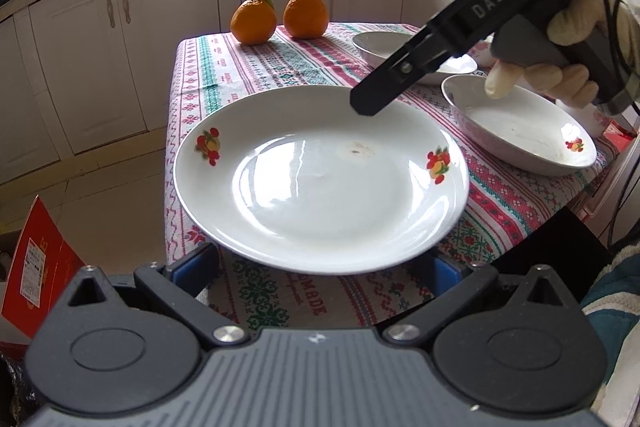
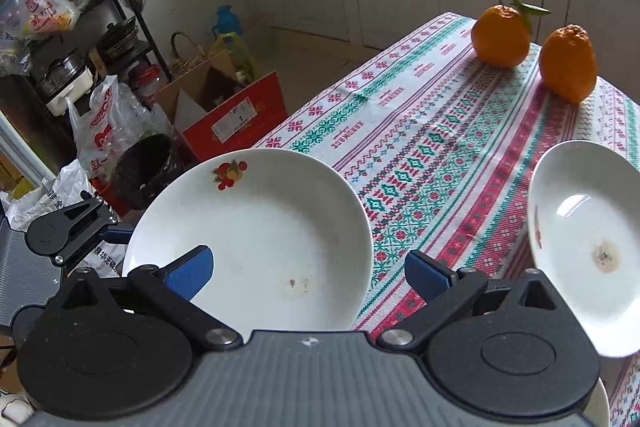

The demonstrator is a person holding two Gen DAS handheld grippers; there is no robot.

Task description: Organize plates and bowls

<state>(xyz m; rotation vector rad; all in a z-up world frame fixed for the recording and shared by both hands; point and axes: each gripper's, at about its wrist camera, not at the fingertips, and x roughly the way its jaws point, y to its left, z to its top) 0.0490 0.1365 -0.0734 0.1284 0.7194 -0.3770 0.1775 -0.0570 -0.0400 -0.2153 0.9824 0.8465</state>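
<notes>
Plate (image 1: 320,183): white, fruit decals on the rim, one small stain in the well. Sits at the near-left corner of the tabletop (image 1: 304,67), its edge overhanging; the overhang likely gives a finger room underneath.

Left gripper (image 1: 320,267): jaws apart, blue pads on either side of the plate's near rim and below it. Not clamped; apparently placed to take the rim.

Right gripper (image 2: 306,273): jaws apart, nothing held, hovering over the plate's far side, seemingly free to steady or receive it.

Near bowl (image 1: 520,131): white, shallow, decal on the rim, on the right of the tabletop, apart from the plate. Stain in its base.

Far bowl (image 1: 384,47): behind the near one, partly hidden by the right gripper. Unstacked.

Two oranges (image 1: 280,17): far edge of the tabletop, clear of the crockery.

Status: nothing stacked yet.
</notes>
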